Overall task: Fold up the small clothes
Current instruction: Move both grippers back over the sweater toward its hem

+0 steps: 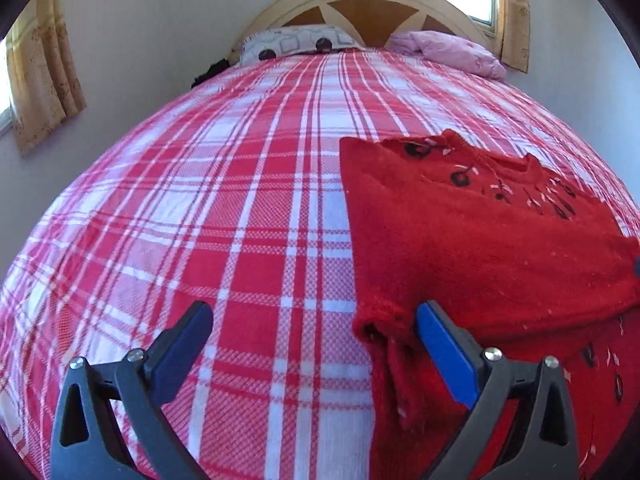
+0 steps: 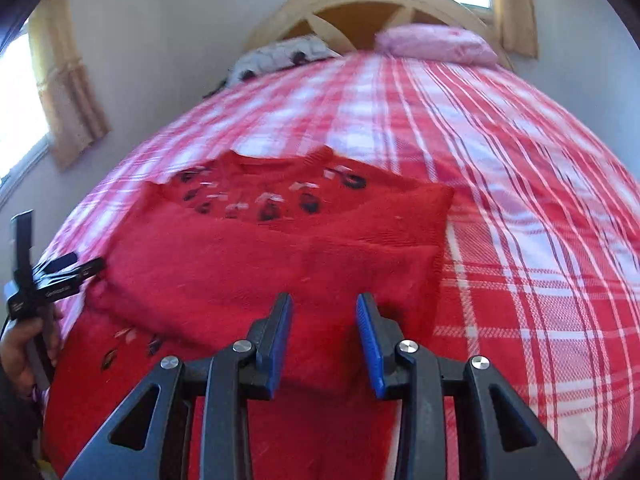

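Both claws hold nothing: my left claw (image 1: 316, 340) gapes wide at the lower centre, my right claw (image 2: 324, 336) half open. If I grab one layer only, the fold could slide apart. My fuzzy red knitted sweater with black flower embroidery (image 1: 480, 232) lies folded on the red-and-white plaid bedspread (image 1: 220, 200), its left edge under my left claw's right finger.

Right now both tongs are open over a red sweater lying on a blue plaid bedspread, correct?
Not quite: the bedspread is red and white plaid, not blue, as the left wrist view shows. The left tongs and right tongs are both open, over the red sweater.
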The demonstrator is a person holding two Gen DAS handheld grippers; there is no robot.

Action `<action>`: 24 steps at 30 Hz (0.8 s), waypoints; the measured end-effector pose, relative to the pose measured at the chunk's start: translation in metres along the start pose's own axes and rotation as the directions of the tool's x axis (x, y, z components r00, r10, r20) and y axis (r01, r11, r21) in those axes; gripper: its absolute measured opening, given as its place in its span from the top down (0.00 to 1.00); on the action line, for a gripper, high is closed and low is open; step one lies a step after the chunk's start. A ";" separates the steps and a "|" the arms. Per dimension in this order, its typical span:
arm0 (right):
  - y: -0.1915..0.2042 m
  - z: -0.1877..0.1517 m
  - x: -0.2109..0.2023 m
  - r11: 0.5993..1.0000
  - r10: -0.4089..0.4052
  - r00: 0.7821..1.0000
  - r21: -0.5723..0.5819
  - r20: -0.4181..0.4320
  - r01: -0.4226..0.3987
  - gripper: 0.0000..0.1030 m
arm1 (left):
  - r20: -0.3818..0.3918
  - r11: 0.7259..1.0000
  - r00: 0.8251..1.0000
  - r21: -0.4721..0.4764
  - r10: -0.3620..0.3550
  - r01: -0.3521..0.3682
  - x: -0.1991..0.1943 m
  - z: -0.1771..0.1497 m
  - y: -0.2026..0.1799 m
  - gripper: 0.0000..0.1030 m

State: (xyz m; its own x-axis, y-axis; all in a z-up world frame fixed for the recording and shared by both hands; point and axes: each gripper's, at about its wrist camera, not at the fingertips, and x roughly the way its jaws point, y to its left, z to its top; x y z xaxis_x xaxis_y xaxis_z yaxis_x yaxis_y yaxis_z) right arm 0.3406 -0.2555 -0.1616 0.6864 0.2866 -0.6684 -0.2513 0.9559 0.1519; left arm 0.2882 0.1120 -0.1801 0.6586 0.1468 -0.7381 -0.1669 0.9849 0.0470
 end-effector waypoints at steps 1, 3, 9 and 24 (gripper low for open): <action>0.003 -0.005 -0.004 1.000 0.015 1.000 -0.014 -0.001 -0.015 0.66 | 0.000 1.000 1.000 0.005 0.010 -0.010 -0.003 -0.004 0.000 0.00; 0.005 -0.013 0.000 0.999 0.013 0.999 -0.029 -0.038 -0.014 0.66 | -0.038 0.999 0.999 0.016 0.030 -0.029 0.005 -0.010 0.002 0.00; 0.006 -0.017 -0.006 1.000 0.014 1.000 -0.018 -0.011 -0.014 0.66 | -0.065 0.994 0.997 -0.107 -0.045 0.038 0.013 -0.006 0.023 0.00; 0.005 -0.019 0.013 0.998 -0.046 0.998 -0.049 -0.031 0.044 0.63 | 0.042 0.992 0.999 -0.127 0.007 -0.002 -0.006 0.011 0.023 0.00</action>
State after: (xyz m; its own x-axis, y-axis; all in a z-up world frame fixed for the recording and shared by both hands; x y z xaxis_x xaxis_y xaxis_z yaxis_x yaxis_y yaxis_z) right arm 0.3348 -0.2484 -0.1835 0.6760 0.2403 -0.6966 -0.2533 0.9635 0.0865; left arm 0.2885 0.1347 -0.1672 0.6878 0.1575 -0.7087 -0.2595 0.9650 -0.0374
